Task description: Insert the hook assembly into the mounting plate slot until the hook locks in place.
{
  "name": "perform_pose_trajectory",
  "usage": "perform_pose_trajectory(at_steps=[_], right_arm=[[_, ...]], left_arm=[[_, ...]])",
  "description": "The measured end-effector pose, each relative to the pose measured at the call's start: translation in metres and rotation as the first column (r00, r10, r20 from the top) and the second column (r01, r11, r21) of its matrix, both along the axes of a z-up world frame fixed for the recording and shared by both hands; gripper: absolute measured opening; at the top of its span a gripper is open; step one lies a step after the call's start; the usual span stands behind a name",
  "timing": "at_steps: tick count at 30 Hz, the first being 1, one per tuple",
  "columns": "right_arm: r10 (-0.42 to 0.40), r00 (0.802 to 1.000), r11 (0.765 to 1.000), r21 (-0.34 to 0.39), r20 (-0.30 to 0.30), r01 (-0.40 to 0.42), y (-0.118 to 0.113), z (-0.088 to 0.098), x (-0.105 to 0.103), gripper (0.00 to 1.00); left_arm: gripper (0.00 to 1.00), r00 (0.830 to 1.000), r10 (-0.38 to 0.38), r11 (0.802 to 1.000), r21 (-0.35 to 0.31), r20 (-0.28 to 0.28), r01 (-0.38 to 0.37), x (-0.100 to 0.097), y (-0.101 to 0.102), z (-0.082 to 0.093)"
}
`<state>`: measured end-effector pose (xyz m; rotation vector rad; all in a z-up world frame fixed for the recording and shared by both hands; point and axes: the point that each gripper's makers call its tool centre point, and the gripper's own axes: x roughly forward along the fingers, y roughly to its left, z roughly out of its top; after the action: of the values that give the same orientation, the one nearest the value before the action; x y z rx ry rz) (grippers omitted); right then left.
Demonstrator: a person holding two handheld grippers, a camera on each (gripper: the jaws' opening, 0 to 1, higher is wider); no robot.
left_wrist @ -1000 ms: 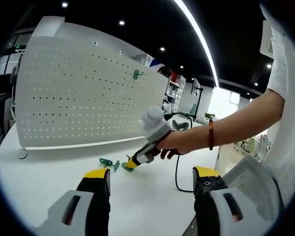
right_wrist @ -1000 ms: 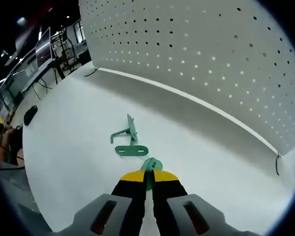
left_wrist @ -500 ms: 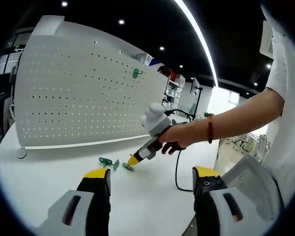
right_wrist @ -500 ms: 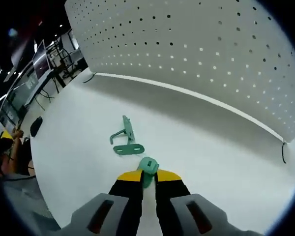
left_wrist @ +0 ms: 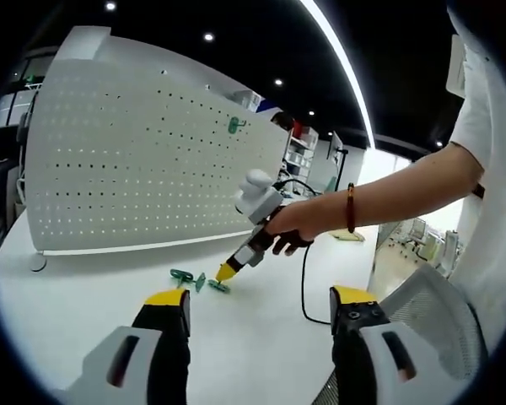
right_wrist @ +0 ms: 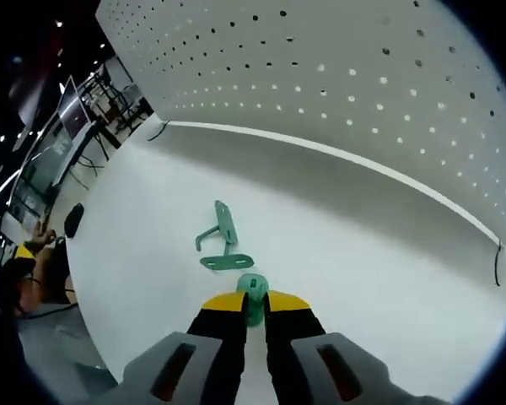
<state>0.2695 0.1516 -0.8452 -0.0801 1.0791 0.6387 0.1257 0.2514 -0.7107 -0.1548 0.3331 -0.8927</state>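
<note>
Right gripper view: the right gripper pinches a small green plate between its nearly closed yellow-tipped jaws, low over the white table, with the green hook assembly lying loose just beyond the jaw tips and the white pegboard standing well behind it. Left gripper view shows the left gripper spread wide and holding nothing, while a person's hand steers the other tool toward the green parts on the table. The grip on the plate looks thin, taken at its edge, so it could twist or slip out when pressed against the hook. The hook assembly rests unrestrained on a smooth surface and would likely skid away under a push, since the idle left gripper is not bracing it. A tilted approach could jam the hook short of locking. Whether the slot faces the hook cannot be told at this size.
</note>
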Motion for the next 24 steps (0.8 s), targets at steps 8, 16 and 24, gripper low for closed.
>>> perform_pose_trajectory(at_steps=[8, 16, 24], right_arm=[[0.061, 0.996, 0.998, -0.029, -0.057, -0.063, 0.006, -0.002, -0.008, 0.05], [0.067, 0.995, 0.997, -0.022, -0.077, -0.068, 0.011, -0.001, -0.014, 0.02], [0.013, 1.0, 1.0, 0.001, 0.0, -0.013, 0.006, 0.013, -0.009, 0.02]], left_arm=[[0.69, 1.0, 0.0, 1.0, 0.004, -0.006, 0.0, 0.0, 0.0, -0.002], [0.68, 1.0, 0.004, 1.0, 0.002, -0.009, -0.004, 0.001, 0.001, -0.002], [0.68, 1.0, -0.001, 1.0, 0.003, -0.002, 0.001, 0.001, 0.0, -0.001]])
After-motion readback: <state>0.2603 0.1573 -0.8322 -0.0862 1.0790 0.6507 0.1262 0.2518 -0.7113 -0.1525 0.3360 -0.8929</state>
